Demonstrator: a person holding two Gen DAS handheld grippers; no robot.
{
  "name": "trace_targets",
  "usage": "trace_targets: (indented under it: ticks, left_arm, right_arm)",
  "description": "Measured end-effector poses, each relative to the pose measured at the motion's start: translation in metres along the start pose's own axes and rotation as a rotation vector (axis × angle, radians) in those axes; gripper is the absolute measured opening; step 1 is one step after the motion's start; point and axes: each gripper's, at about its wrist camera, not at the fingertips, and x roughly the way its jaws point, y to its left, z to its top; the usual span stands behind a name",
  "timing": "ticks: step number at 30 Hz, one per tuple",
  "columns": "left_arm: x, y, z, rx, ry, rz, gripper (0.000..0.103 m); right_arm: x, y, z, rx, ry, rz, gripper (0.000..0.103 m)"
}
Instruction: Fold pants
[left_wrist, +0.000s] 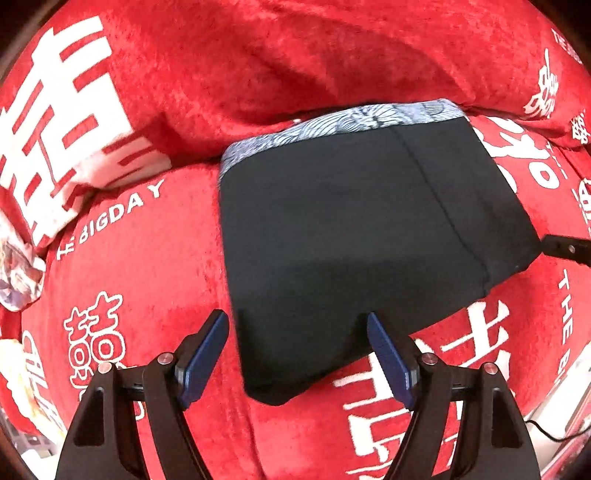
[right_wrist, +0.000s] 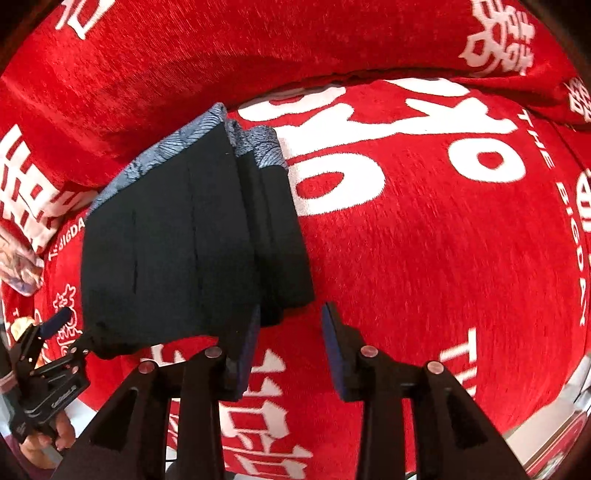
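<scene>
Folded black shorts on a red blanket, both tools released.

We see the black shorts (left_wrist: 347, 236) folded into a compact block with a blue-grey patterned waistband (left_wrist: 340, 127) along the far edge, lying flat on a red plush blanket (left_wrist: 155, 280) printed with large white characters and the words "THE BIGDAY". From the right wrist view the folded layers stack up along the right side of the pants (right_wrist: 192, 236). Our left tool (left_wrist: 297, 354) hangs over the near edge of the shorts, its blue pads spread wide and gripping nothing. Our right tool (right_wrist: 290, 343) sits just beside the near right corner, jaws parted, with only blanket between them. At the lower left of the right wrist view, a hand (right_wrist: 55, 439) holds the left tool's handle.
</scene>
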Motion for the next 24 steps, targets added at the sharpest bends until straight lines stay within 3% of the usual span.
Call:
trace_targets:
  ticks: [5,8,15,17,24]
  left_arm:
    - [0.001,0.014,0.0,-0.009,0.018,-0.014,0.078]
    - [0.001,0.021,0.0,-0.02,0.029,-0.007,0.098]
    - [0.003,0.042,-0.005,-0.036,0.037,-0.01,0.098]
    - [0.004,0.046,-0.006,-0.04,0.045,-0.005,0.098]
    - [0.007,0.058,-0.009,-0.053,0.073,-0.022,0.098]
  right_arm:
    - [-0.009,0.018,-0.012,0.021,-0.006,0.015,0.042]
    - [-0.008,0.038,-0.019,0.006,-0.006,0.027,0.045]
    - [0.002,0.086,-0.027,-0.052,0.028,0.065,0.051]
    - [0.005,0.096,-0.026,-0.067,0.037,0.069,0.059]
    - [0.007,0.113,-0.029,-0.094,0.056,0.1,0.073]
